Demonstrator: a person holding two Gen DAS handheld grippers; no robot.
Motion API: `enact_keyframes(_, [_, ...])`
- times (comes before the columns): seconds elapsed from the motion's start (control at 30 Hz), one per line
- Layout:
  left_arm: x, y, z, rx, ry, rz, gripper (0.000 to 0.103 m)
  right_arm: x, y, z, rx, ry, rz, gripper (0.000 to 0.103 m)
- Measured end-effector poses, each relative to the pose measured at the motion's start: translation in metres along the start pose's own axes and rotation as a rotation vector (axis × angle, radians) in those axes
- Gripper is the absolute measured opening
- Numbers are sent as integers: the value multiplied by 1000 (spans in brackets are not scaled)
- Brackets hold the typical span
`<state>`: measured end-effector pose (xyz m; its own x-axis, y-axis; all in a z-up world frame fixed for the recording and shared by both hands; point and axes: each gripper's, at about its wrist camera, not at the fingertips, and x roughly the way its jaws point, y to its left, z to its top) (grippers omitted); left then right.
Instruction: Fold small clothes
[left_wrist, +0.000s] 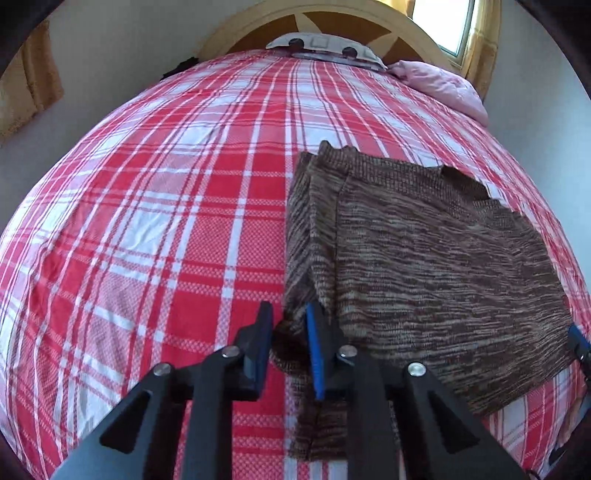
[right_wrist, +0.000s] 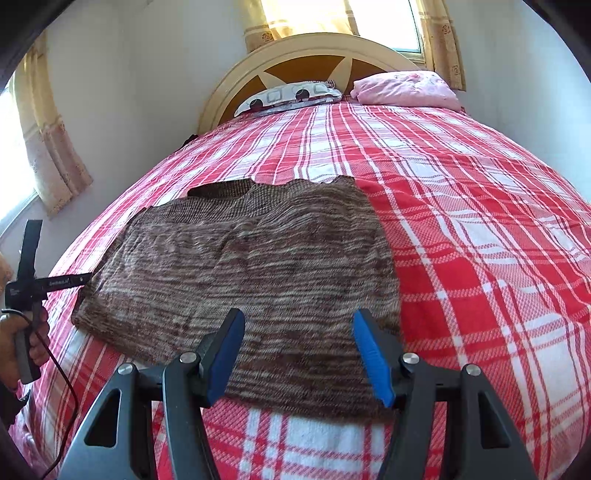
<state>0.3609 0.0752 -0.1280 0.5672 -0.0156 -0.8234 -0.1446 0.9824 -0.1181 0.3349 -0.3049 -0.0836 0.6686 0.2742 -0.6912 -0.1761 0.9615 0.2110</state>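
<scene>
A brown striped knit sweater (left_wrist: 443, 258) lies flat on the red plaid bedsheet (left_wrist: 166, 221), with its left side folded inward. In the left wrist view my left gripper (left_wrist: 290, 334) is shut on the sweater's near left corner, and a bunch of knit shows between its pads. The right wrist view shows the same sweater (right_wrist: 258, 266) with my right gripper (right_wrist: 298, 321) open just above its near hem, nothing between the blue pads (right_wrist: 373, 354). The left gripper (right_wrist: 83, 279) touches the sweater's left edge there. The right gripper's tip (left_wrist: 578, 343) shows at the sweater's right corner.
The bed (right_wrist: 480, 240) fills both views, with a round wooden headboard (right_wrist: 306, 55), a patterned pillow (right_wrist: 288, 96) and a pink pillow (right_wrist: 402, 90) at the far end. A hand (right_wrist: 22, 332) holds the left gripper's handle, with a cable hanging below. Curtained windows and walls flank the bed.
</scene>
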Motion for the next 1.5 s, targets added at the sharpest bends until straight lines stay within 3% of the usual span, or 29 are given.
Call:
enact_keyframes(0.27, [-17, -3, -36, 9, 15, -87, 25, -2, 7, -6, -31, 13, 5, 62])
enact_keyframes(0.33, [-15, -3, -40, 0, 4, -75, 27, -1, 10, -5, -57, 35, -63, 62])
enact_keyframes(0.4, [-17, 0, -40, -16, 4, -36, 45, -7, 7, -3, -61, 9, -152, 62])
enact_keyframes(0.5, [-17, 8, -41, -23, 14, -7, 48, -16, -10, -3, -8, -7, -199, 62])
enact_keyframes(0.63, [-20, 13, -47, -20, 25, -38, 49, -4, -32, -12, 24, 103, -164, 62])
enact_keyframes(0.7, [-23, 14, -49, -43, 43, -67, 48, -6, -34, -13, 31, 91, -142, 62])
enact_keyframes(0.77, [-26, 14, -51, -57, 42, -101, 48, -9, -34, -12, 44, 89, -77, 37])
enact_keyframes(0.8, [-27, 13, -52, -55, 41, -111, 47, -10, -36, -12, 63, 90, -46, 25])
enact_keyframes(0.87, [-26, 8, -54, -42, 48, -140, 45, -9, -35, -13, 64, 95, -36, 23])
enact_keyframes(1.17, [-18, 12, -47, -60, 13, -141, 41, -10, -35, -20, 51, 97, -15, 22])
enact_keyframes(1.23, [-17, 11, -47, -50, 12, -168, 25, -9, -34, -19, 46, 97, -20, 22])
enact_keyframes(1.27, [-15, 10, -47, -35, 24, -178, 8, -9, -33, -19, 40, 95, -22, 22])
enact_keyframes(1.3, [-15, 10, -47, -27, 23, -174, 7, -10, -32, -19, 30, 95, -26, 22])
enact_keyframes(1.37, [-19, 9, -47, -2, 22, -163, 6, -13, -31, -18, 16, 94, -32, 10])
enact_keyframes(1.5, [-33, 16, -50, -3, 41, -167, 6, -24, -30, -17, -7, 102, -32, 8])
